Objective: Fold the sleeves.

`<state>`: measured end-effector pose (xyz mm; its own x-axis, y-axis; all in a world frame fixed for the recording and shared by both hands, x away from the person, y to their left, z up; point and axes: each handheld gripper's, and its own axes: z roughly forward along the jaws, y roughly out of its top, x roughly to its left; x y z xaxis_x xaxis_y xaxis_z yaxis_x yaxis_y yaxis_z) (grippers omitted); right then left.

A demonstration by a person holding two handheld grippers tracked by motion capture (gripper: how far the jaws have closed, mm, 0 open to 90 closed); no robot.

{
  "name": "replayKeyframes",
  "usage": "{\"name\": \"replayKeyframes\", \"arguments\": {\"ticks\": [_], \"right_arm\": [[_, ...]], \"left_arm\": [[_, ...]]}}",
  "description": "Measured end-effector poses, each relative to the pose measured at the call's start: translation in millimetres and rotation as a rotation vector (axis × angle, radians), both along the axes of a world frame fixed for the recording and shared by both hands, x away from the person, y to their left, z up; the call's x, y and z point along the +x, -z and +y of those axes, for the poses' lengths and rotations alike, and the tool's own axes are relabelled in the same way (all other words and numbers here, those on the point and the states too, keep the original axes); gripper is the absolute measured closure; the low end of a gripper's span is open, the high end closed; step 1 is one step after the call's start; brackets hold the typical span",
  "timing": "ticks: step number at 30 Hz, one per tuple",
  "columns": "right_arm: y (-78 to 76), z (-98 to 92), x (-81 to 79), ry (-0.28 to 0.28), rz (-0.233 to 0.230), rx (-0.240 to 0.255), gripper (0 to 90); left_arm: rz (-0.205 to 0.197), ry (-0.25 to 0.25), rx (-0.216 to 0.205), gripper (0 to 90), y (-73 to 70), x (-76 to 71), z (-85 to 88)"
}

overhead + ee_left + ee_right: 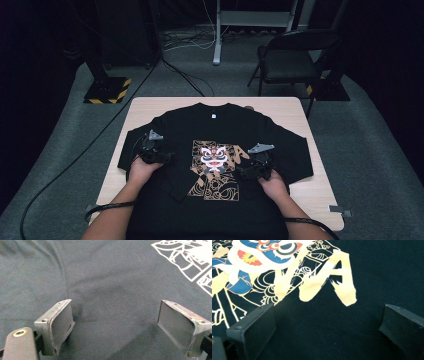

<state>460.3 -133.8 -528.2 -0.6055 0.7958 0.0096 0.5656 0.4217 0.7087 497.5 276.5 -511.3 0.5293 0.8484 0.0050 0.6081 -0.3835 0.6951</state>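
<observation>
High view: both grippers [167,156] [242,172] wide apart over black shirt [280,142], nothing held; hem cut off

Dim room, lit tabletop; soft, slightly blurred close-ups, washed-out print.

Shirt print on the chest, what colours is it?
Gold lettering and linework around a blue, white and red lion face on the black shirt; right gripper view shows it best.

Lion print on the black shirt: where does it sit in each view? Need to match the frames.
High view: the lion print sits at mid-chest of the black shirt, between the left gripper and the right gripper.
Left gripper view: its white line-work fills the top right corner.
Right gripper view: the lion face and gold lettering span the upper left.
Shared landmark: the print's patterned edge.
</observation>
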Motion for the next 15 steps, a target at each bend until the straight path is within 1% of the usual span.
{"name": "replayKeyframes", "arguments": {"ticks": [3,6,7,9,10,11,15], "right_arm": [[0.0,0.0,0.0,0.0,0.0,0.0,0.0],[0.0,0.0,0.0,0.0,0.0,0.0,0.0],[0.0,0.0,0.0,0.0,-0.001,0.0,0.0],[0.1,0.0,0.0,0.0,-0.001,0.0,0.0],[0.1,0.0,0.0,0.0,-0.001,0.0,0.0],[0.0,0.0,0.0,0.0,0.0,0.0,0.0],[0.0,0.0,0.0,0.0,0.0,0.0,0.0]], "left_arm": [[-0.007,-0.014,-0.027,12.4,-3.9,-0.2,3.7],[-0.016,-0.02,-0.035,12.5,-6.4,-0.7,6.3],[-0.024,-0.029,-0.044,12.7,-8.1,-0.8,9.7],[-0.025,-0.04,-0.059,13.0,-9.1,-0.6,13.8],[-0.025,-0.04,-0.059,13.0,-9.1,-0.6,13.8],[-0.026,-0.055,-0.07,13.1,-9.8,-0.2,18.1],[-0.021,-0.083,-0.072,13.6,-8.4,1.2,27.2]]}}
